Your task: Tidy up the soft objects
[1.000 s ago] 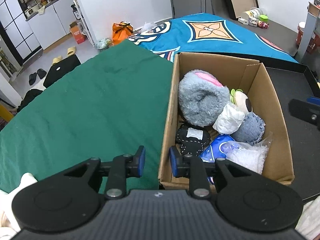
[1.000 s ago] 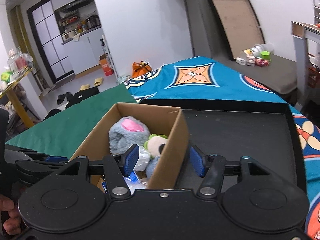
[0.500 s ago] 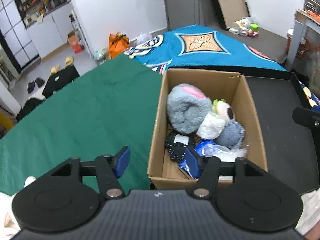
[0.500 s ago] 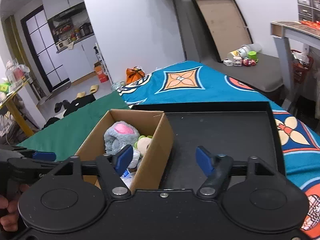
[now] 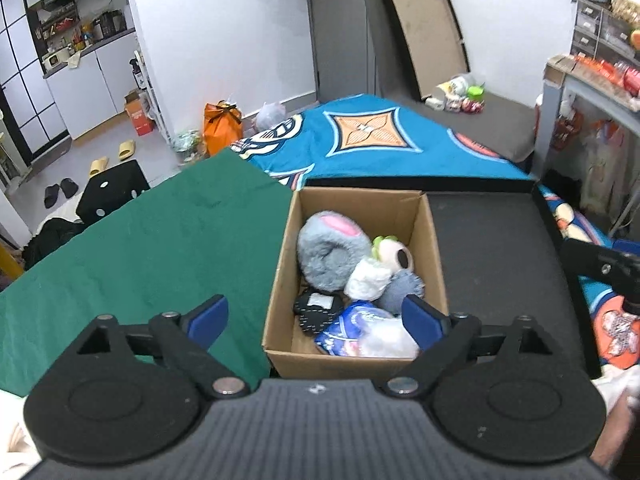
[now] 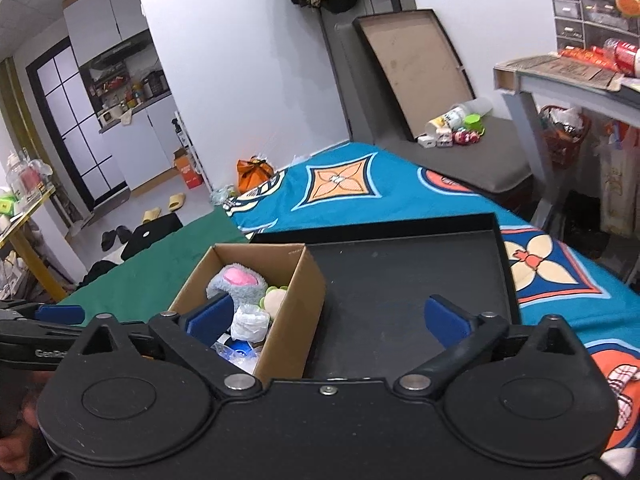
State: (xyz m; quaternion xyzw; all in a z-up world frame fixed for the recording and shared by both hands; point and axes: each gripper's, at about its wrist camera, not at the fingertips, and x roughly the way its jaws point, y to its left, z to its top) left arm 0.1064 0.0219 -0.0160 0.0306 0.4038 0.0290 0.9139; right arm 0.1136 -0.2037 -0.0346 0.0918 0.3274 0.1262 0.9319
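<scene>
An open cardboard box (image 5: 280,280) (image 6: 292,312) holds several soft things: a grey plush with a pink patch (image 5: 332,252) (image 6: 238,282), a cream and green toy (image 5: 394,254), a white bundle (image 5: 368,282) (image 6: 250,322), a black dotted pouch (image 5: 316,308) and blue and clear plastic packs (image 5: 360,332). My left gripper (image 5: 316,318) is open and empty, held above the box's near edge. My right gripper (image 6: 328,318) is open and empty, above the box's right wall and the tray.
The box sits at the left end of a black tray (image 5: 492,248) (image 6: 400,272). A green cloth (image 5: 152,248) lies to its left, a blue patterned blanket (image 5: 372,140) behind. A grey table (image 6: 560,76) stands at the right.
Both grippers have opened wide and drawn back and up from the box, so it looks smaller and farther away. The box contents have not moved.
</scene>
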